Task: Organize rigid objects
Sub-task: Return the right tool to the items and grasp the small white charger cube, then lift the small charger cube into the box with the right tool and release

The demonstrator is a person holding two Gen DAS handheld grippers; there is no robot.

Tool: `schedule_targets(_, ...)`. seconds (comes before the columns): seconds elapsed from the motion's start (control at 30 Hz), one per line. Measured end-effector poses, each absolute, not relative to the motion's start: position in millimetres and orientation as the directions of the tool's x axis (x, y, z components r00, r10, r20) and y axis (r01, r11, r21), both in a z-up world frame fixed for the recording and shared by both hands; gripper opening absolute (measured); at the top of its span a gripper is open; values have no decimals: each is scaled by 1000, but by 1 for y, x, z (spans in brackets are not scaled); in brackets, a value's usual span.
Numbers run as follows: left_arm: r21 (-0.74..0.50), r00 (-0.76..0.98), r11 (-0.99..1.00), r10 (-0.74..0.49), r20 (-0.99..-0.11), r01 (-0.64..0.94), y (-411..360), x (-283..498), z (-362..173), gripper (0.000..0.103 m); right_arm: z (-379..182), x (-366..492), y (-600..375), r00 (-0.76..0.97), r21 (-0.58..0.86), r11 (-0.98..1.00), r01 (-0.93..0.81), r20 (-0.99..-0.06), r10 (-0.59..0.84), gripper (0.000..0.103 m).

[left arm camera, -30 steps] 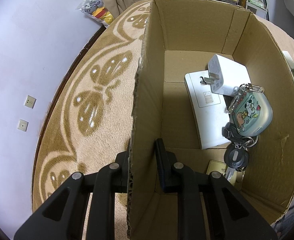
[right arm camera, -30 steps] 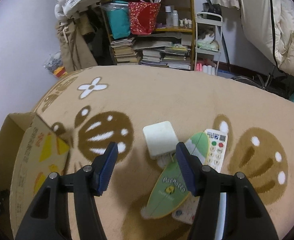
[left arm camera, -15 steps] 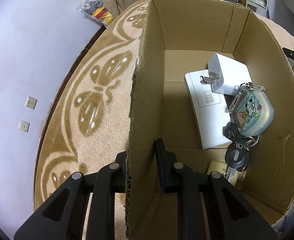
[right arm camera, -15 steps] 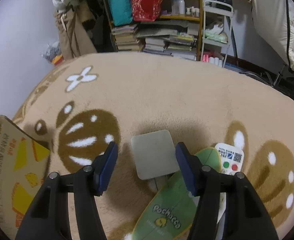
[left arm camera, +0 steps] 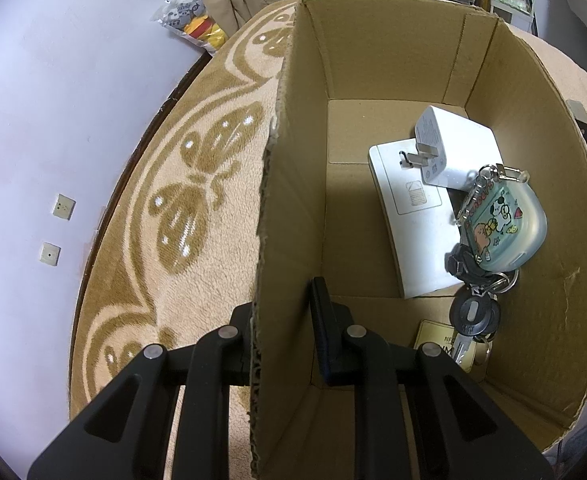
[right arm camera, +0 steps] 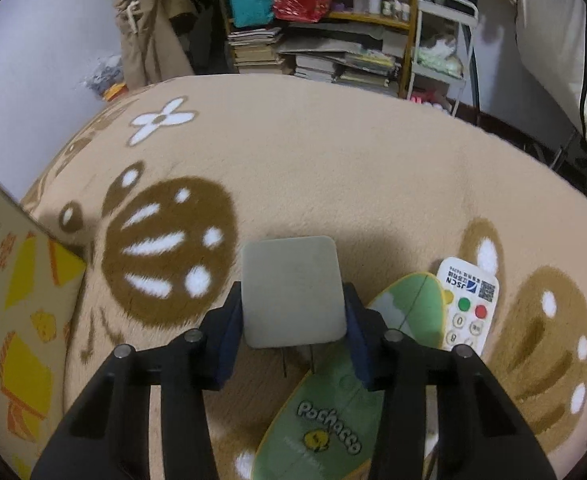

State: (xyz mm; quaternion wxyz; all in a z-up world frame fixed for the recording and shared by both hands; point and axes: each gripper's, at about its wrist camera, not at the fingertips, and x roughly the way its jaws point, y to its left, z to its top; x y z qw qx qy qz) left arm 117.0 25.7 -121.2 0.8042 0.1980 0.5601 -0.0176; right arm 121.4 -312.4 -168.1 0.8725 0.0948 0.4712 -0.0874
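Observation:
In the left wrist view my left gripper (left arm camera: 283,334) is shut on the left wall of an open cardboard box (left arm camera: 393,40), with one finger outside and one inside. The box holds a flat white pack (left arm camera: 413,236), a white plug charger (left arm camera: 453,148), a cartoon earbud case (left arm camera: 503,232), keys (left arm camera: 473,316) and a yellow card (left arm camera: 433,340). In the right wrist view my right gripper (right arm camera: 291,300) is shut on a square white charger (right arm camera: 291,292), its pads pressing the two sides. Two prongs stick out beneath it. I cannot tell whether it is off the carpet.
Under the right gripper lie a green Pochacco item (right arm camera: 333,420) and a white remote (right arm camera: 467,308) on the beige patterned carpet (right arm camera: 333,168). The cardboard box (right arm camera: 13,300) stands at the left. Shelves of books (right arm camera: 325,60) and hanging clothes line the far wall.
The right gripper came down and forward over the square charger, and its fingers closed in on the charger's sides. The left gripper kept its hold on the box wall.

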Motion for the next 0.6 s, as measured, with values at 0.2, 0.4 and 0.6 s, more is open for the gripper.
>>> schedule_targets(0.2,299,371,921,194,-908,250,29,117,-122,19,-146,109,-296,596,100,972,214,-802,-49,49)
schedule_targets(0.4,300,372,920,195,-907,250,29,118,-121,19,-111,100,-269,670,130,982,135,-742,6,49)
schedule_targets(0.6,302,373,920,196,-907,251,28,118,-121,19,-84,91,-227,718,134,991,19,-691,80,49)
